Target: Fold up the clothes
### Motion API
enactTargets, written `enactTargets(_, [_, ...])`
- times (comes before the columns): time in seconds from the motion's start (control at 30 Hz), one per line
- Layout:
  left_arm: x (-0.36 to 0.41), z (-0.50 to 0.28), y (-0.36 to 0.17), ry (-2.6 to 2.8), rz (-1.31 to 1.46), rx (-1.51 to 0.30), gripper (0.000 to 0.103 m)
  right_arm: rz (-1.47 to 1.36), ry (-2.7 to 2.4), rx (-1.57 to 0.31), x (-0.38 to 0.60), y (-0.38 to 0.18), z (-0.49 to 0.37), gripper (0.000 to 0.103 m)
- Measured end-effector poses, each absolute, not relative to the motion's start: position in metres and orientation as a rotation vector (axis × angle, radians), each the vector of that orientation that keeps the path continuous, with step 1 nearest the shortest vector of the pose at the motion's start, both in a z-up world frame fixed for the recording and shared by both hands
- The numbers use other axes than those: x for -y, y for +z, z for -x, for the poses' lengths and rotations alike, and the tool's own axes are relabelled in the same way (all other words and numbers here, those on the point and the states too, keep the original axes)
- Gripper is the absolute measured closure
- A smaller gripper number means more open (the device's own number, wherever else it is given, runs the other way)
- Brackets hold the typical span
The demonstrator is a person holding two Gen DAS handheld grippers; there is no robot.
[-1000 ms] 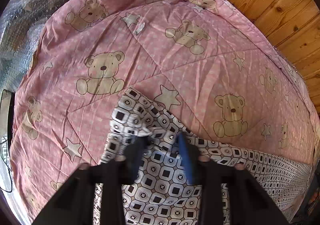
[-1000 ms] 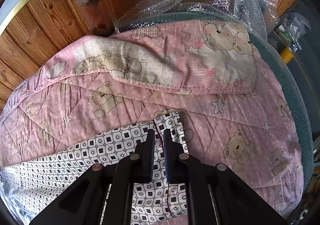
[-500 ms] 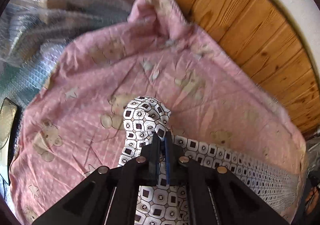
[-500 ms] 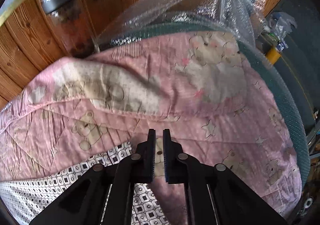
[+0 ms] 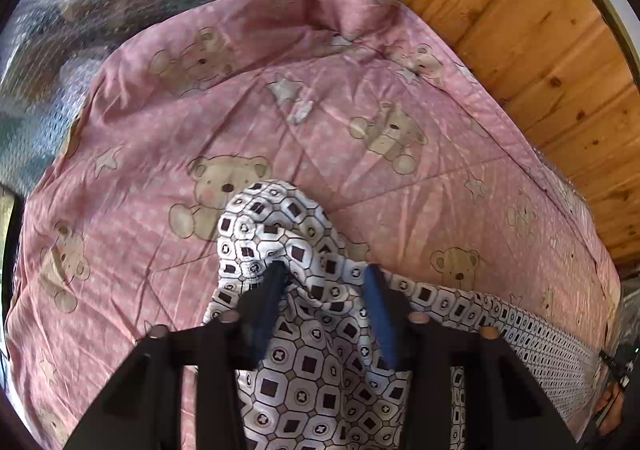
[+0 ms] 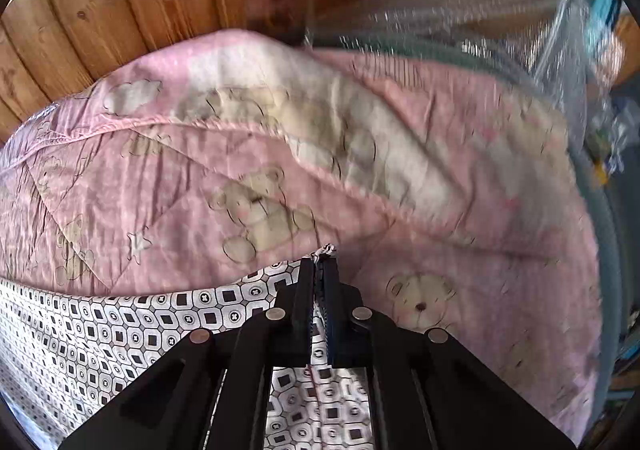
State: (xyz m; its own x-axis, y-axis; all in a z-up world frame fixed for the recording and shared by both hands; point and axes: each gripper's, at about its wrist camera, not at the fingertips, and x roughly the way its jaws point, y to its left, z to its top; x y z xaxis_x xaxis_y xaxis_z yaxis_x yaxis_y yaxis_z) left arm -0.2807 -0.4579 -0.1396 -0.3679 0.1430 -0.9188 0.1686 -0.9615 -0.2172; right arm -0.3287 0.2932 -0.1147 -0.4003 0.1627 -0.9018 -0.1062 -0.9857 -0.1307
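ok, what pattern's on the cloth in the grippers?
White cloth, black squares in brown-edged octagons; clearest in left wrist view.

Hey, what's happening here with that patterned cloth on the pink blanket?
A person is folding a black-and-white patterned cloth on a pink teddy-bear blanket, with a handheld gripper in each hand. The right gripper is shut on one corner of the cloth, pinching it between its fingers. The left gripper is open, its fingers on either side of a bunched-up hump of the same cloth. Wooden panelling runs behind the blanket.
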Motion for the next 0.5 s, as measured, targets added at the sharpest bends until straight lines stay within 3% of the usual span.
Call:
enactTargets(0.13, [0.458,0.278,-0.117,-2.662,-1.654,-0.47,0.099,1.532,2.383,0.14,-0.315,-0.108,0.343,0.102])
enactTargets(0.3, [0.466,0.273,-0.13,-2.559,-1.768,-0.515,0.085,1.598,2.271,0.113,-0.328,-0.126,0.336,0.095])
enactTargets(0.37, [0.473,0.262,-0.125,-2.535,-1.754,-0.523,0.079,1.583,2.329,-0.056,-0.337,-0.114,0.317,0.072])
enactTargets(0.43, [0.482,0.249,-0.118,-2.521,-1.735,-0.546,0.069,1.593,2.395,-0.304,-0.344,-0.101,0.288,0.059])
enactTargets(0.47, [0.49,0.238,-0.11,-2.53,-1.716,-0.583,0.059,1.601,2.404,-0.397,-0.345,-0.098,0.269,0.055])
enactTargets(0.5, [0.498,0.226,-0.101,-2.542,-1.698,-0.612,0.056,1.609,2.409,-0.481,-0.346,-0.095,0.25,0.053])
